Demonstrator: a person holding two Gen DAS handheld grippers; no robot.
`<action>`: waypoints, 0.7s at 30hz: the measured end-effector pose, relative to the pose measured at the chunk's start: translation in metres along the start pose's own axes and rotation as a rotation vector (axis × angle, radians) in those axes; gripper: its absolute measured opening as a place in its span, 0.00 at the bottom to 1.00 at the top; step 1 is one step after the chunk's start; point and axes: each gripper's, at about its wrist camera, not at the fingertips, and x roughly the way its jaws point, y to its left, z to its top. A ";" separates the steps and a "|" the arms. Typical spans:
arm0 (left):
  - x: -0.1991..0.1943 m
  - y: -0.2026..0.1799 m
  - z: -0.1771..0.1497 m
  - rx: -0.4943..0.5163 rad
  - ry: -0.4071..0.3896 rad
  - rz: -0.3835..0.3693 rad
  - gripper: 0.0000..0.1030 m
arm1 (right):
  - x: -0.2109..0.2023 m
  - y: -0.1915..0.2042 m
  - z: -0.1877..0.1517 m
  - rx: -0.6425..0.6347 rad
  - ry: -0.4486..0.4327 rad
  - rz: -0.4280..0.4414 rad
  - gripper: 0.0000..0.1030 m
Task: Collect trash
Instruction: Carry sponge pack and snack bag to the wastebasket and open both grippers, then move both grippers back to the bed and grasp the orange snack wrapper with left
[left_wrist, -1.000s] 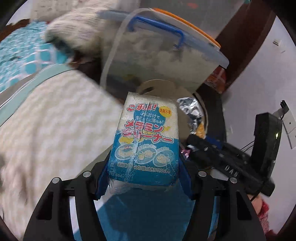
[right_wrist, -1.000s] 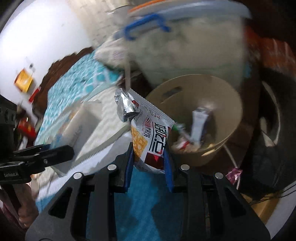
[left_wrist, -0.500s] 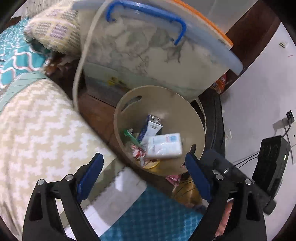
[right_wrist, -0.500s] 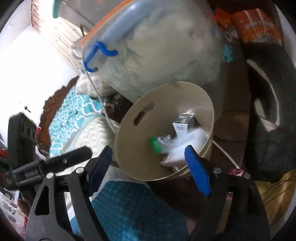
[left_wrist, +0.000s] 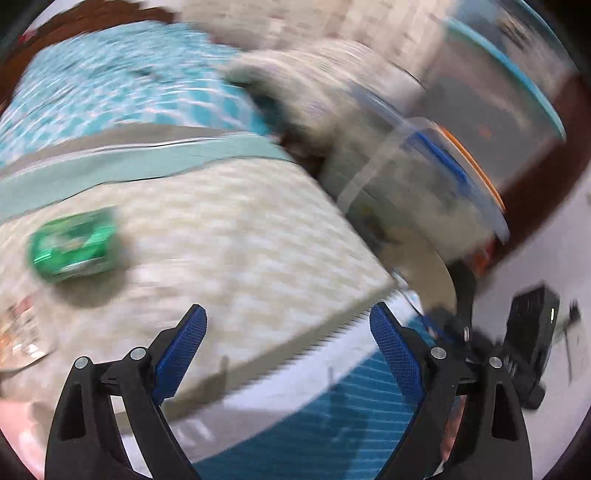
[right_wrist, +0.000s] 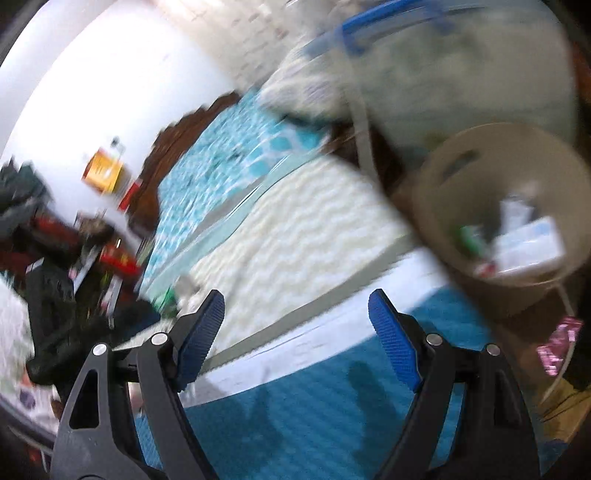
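**Both grippers empty, trash in the bin**

Through the left wrist camera, heavily blurred, we see our left hand-held gripper (left_wrist: 288, 328) with its blue pads spread wide and nothing between them. It hangs over the corner of a bed (left_wrist: 229, 236) covered in a cream zigzag blanket. A green wrapper (left_wrist: 72, 245) lies on that blanket, well to the left. A clear storage box (left_wrist: 417, 192) with a blue handle sits beyond the bed's corner.

Through the right wrist camera we see our right hand-held gripper (right_wrist: 295, 317) likewise wide apart and empty, above the bed's edge and a teal mat (right_wrist: 306, 413). To the right stands a beige trash bin (right_wrist: 436, 192), holding a white packet (right_wrist: 524, 247) and other blurred scraps. A pink wrapper (right_wrist: 559, 345) lies on the floor beside the bin.
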 end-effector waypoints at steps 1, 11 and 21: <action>-0.012 0.024 0.005 -0.058 -0.016 0.014 0.83 | 0.009 0.012 -0.005 -0.022 0.021 0.009 0.78; -0.116 0.184 0.032 -0.286 -0.167 0.208 0.82 | 0.091 0.133 -0.044 -0.237 0.231 0.143 0.78; -0.114 0.247 -0.007 -0.338 -0.049 0.201 0.41 | 0.210 0.216 -0.066 -0.284 0.458 0.269 0.58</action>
